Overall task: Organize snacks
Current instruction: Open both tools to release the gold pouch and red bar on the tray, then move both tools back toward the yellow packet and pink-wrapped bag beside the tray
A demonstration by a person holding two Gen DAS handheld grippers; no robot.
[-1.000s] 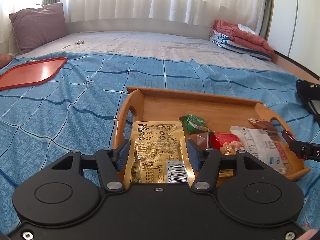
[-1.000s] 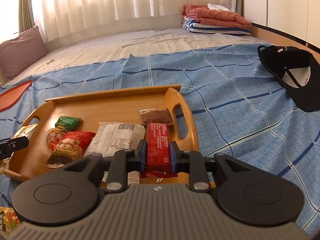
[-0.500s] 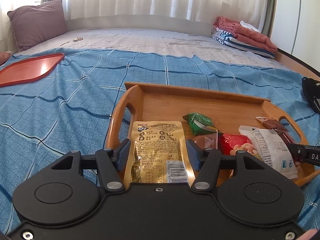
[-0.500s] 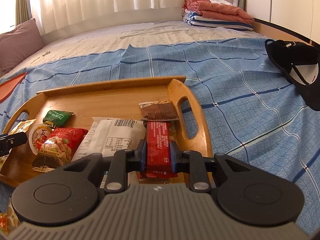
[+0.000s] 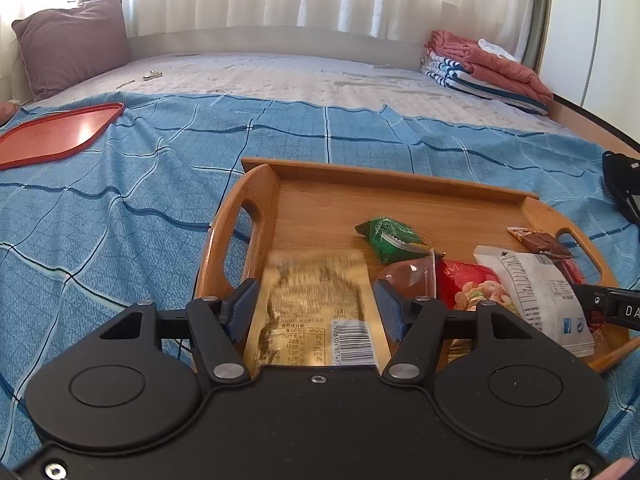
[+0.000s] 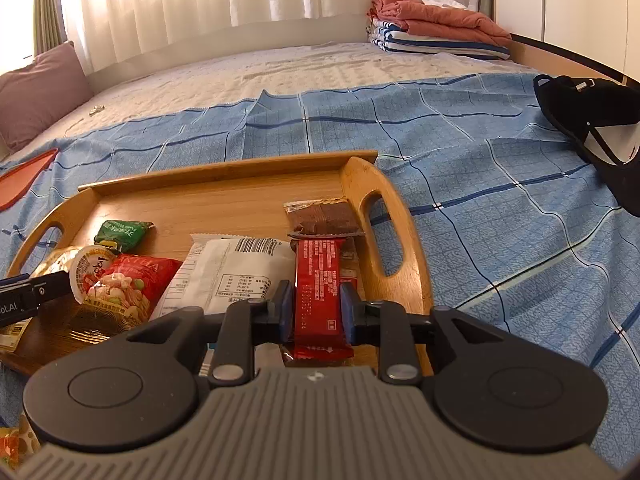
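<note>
- The left claw [image 5: 314,306] is opening: its blue pads stand clear of the gold snack packet [image 5: 316,304] on both sides, so the packet is released. It is motion-blurred and seems to be dropping into the wooden tray [image 5: 360,204] at the tray's left end, beside the left handle.
- The right claw [image 6: 314,312] is opening too. The red snack bar [image 6: 320,292] sits between its pads with slim gaps either side (no pressing grip), lying at the tray's right end just inside the right handle.
- Elsewhere in the tray: a green packet [image 6: 124,233] toward the left back, a jelly cup [image 6: 94,270] touching a red nut packet [image 6: 128,284], a white packet [image 6: 228,276] in the middle, and a brown wafer pack [image 6: 322,220] behind the red bar.
- The tray rests on a blue checked bedspread [image 5: 120,208]; an orange lid [image 5: 56,132] lies near the bed's far left, a black cap [image 6: 592,128] well apart on the right.
</note>
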